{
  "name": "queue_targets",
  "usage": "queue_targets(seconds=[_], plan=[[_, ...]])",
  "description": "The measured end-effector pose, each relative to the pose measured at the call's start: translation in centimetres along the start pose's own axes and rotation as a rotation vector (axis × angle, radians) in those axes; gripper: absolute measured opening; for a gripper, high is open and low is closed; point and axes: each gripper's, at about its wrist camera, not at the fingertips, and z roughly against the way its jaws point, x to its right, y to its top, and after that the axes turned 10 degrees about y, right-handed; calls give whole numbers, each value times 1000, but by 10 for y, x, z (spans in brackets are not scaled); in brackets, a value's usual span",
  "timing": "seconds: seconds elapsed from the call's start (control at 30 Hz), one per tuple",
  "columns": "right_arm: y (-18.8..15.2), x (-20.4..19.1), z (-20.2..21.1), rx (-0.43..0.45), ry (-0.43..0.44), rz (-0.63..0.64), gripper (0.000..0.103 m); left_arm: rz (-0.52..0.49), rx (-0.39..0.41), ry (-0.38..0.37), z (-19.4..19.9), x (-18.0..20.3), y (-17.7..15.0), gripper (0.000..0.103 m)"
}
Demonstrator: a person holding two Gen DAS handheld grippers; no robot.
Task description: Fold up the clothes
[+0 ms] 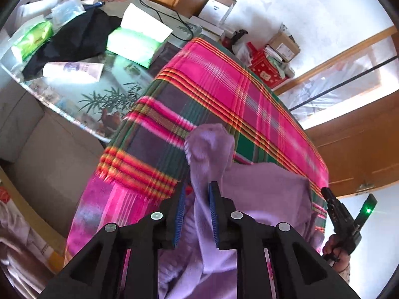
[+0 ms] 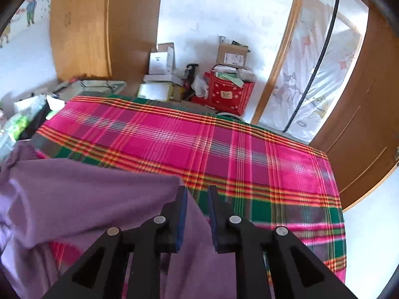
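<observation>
Nearest to your left camera is the left gripper [image 1: 197, 194]. Its two blue pads stand a little apart, and a fold of the lilac garment [image 1: 261, 189] passes up between them. The cloth lies against the right pad, but a narrow gap shows at the left pad, so the jaws are loosely open around the fold and do not pinch it. Beyond the fingertips a narrow part of the garment, perhaps a sleeve, reaches forward onto the plaid blanket [image 1: 224, 79].

In your right camera the right gripper [image 2: 197, 196] is also slightly open. The edge of the garment [image 2: 87, 186] lies against its left finger and hangs down under the jaws. Between the tips you see only the blanket [image 2: 249, 149], so no cloth is pressed there. Most of the garment spreads to the left of this gripper, on the near part of the blanket.

At the right edge of the left view, a hand [image 1: 336, 249] holds the other gripper beside the garment.

To the left of the blanket, a glass table [image 1: 94, 94] carries a tissue box [image 1: 137, 42].
</observation>
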Motion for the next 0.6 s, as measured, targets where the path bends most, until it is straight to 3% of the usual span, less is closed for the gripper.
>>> queue_targets(seconds=[0.17, 0.37, 0.5, 0.6], plan=[[-39, 16, 36, -2, 34, -18, 17, -36, 13, -8, 22, 2, -33, 20], [-84, 39, 59, -26, 12, -51, 18, -123, 21, -24, 38, 22, -78, 23], [-108, 52, 72, -10, 42, -118, 24, -189, 14, -67, 39, 48, -106, 23], [-125, 57, 80, -1, 54, -153, 24, -205, 60, -132, 41, 67, -127, 23]])
